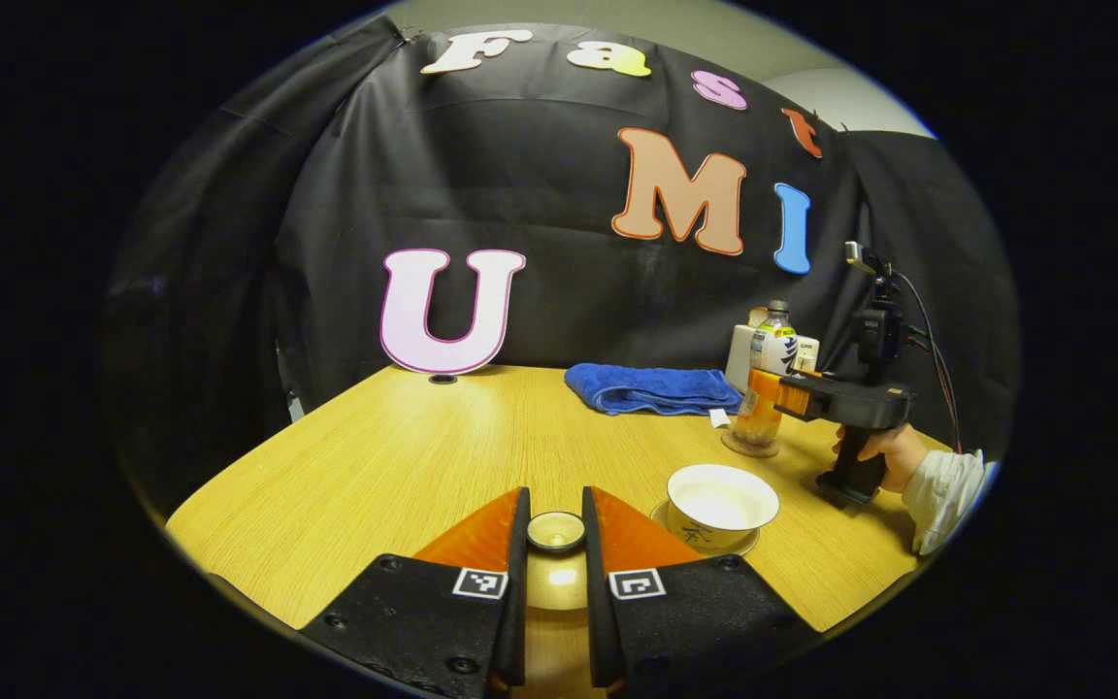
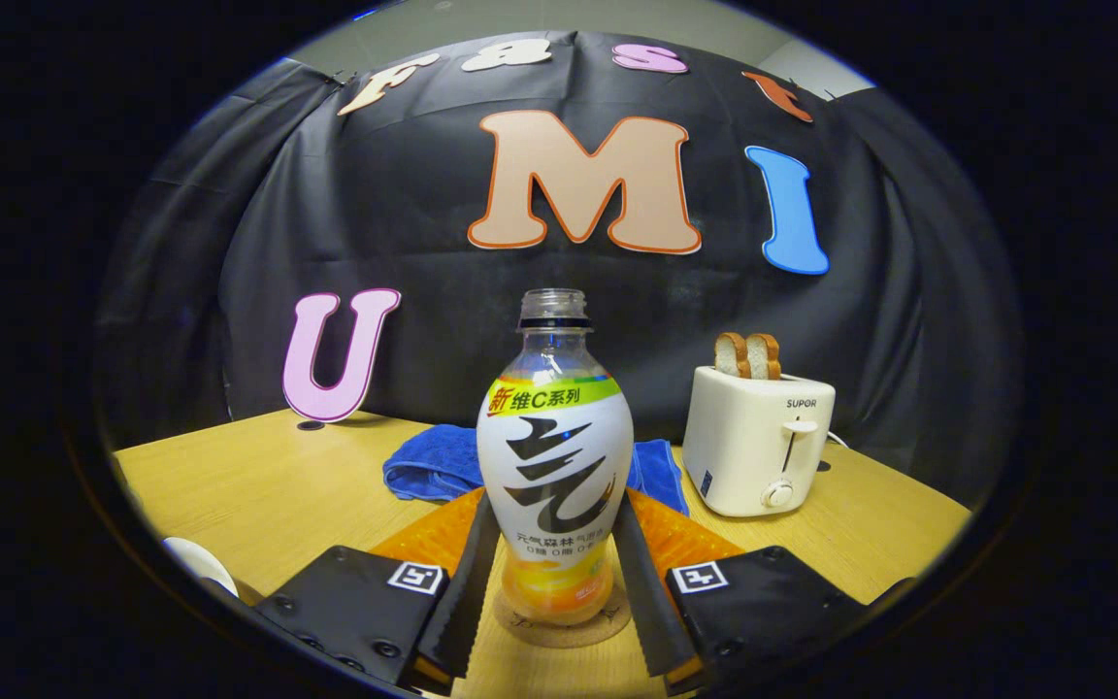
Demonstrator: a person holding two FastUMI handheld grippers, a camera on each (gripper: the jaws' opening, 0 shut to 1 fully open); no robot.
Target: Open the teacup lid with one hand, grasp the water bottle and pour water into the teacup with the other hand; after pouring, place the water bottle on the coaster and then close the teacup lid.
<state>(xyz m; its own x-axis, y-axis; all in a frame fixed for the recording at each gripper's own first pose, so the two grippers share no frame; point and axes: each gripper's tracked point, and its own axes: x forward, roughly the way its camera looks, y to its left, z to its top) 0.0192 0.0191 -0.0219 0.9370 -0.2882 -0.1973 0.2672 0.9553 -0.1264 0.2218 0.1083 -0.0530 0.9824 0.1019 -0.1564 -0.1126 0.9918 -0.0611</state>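
Left gripper view, L to R: we saw the left gripper [image 1: 556, 529] low over the wooden table [image 1: 375, 466], its jaws clamped on the knob of the teacup lid [image 1: 556, 532], which was held off the cup, to its left. Just R of the fingers stood the open teacup [image 1: 722, 505] on its saucer [image 1: 751, 542], pale inside. Behind it, toward the back wall, lay a folded blue towel [image 1: 651, 388]. Further R, the water bottle [image 1: 768, 383] stood upright on a round coaster [image 1: 749, 447], w/ the right gripper [image 1: 780, 393] at its side, carried by a hand [image 1: 884, 456] in a pale sleeve [image 1: 947, 490]. A white toaster [image 1: 743, 354] showed partly behind the bottle.

Right gripper view, L to R: we noted the teacup rim [image 2: 200, 563] at the far lower L edge, then the towel [image 2: 433, 461] behind the bottle. At centre the bottle [image 2: 555, 466], cap off, stood upright on the coaster [image 2: 564, 631], orange liquid in its lower part. The right gripper [image 2: 555, 573] sat w/ one finger on each side of the bottle; jaws lay close along its sides, but we could not tell whether they pressed on it. To the R stood the toaster [image 2: 761, 442] w/ two bread slices [image 2: 748, 355] in its slots.
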